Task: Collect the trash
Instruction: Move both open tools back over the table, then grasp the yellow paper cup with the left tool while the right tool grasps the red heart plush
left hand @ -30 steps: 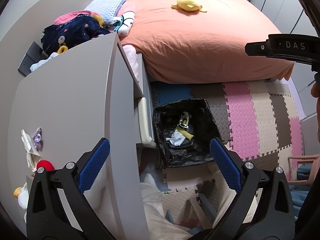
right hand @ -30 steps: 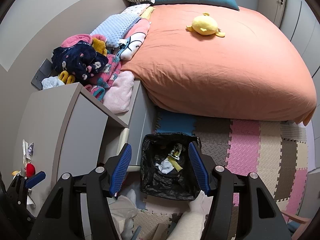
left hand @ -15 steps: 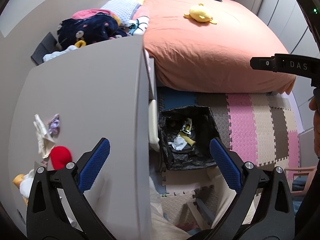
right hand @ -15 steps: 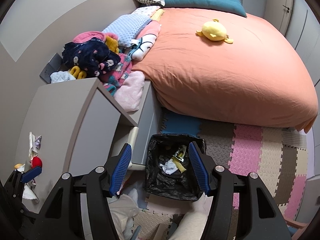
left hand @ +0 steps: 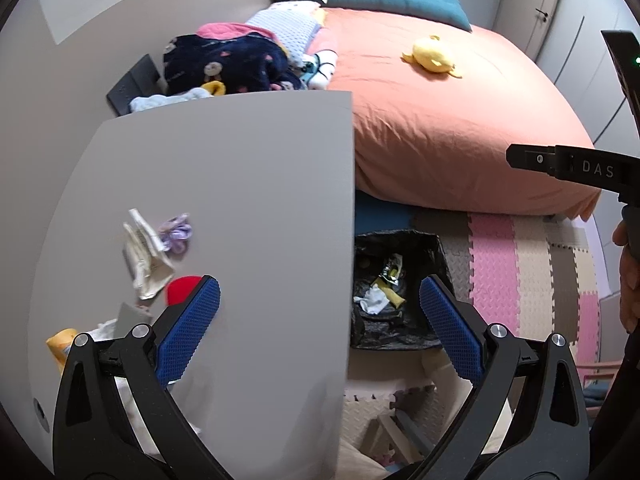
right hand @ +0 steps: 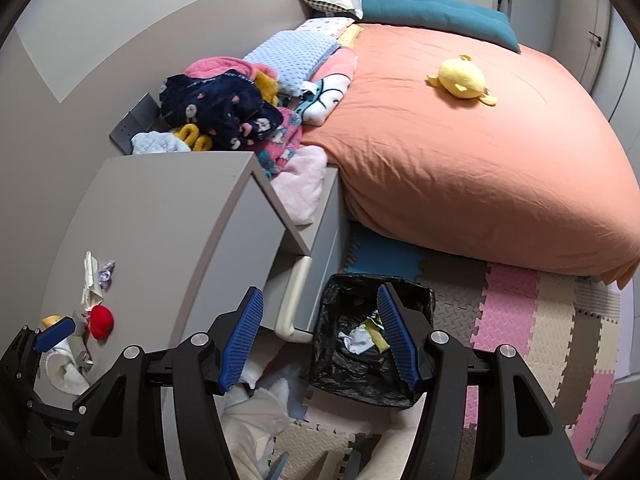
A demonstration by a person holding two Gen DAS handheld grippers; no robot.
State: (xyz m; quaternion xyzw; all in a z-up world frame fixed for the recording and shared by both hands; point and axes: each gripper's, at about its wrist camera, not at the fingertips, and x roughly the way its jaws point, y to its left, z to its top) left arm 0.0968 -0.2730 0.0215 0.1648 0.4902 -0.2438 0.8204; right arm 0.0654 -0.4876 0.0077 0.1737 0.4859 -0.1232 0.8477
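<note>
Trash lies on the grey cabinet top [left hand: 240, 184]: a crumpled white paper [left hand: 146, 258], a purple wrapper [left hand: 176, 232], a red round piece [left hand: 182, 289] and a yellow and white heap [left hand: 64, 342] at the near left. My left gripper [left hand: 320, 328] is open and empty above the cabinet's right edge. A black-lined trash bin [right hand: 372, 340] on the floor holds several scraps [right hand: 360, 338]. My right gripper [right hand: 320, 338] is open and empty above the bin. The same trash shows at the left in the right wrist view [right hand: 98, 294].
A bed with an orange cover [right hand: 460, 152] and a yellow plush toy [right hand: 462, 78] fills the right. Clothes [right hand: 224, 108] are piled behind the cabinet. An open drawer [right hand: 296, 304] sticks out beside the bin. Foam floor mats [right hand: 540, 320] cover the floor.
My left gripper has swung left over the cabinet top, bringing the trash there into fuller view. My right gripper has shifted slightly. Both stay open.
</note>
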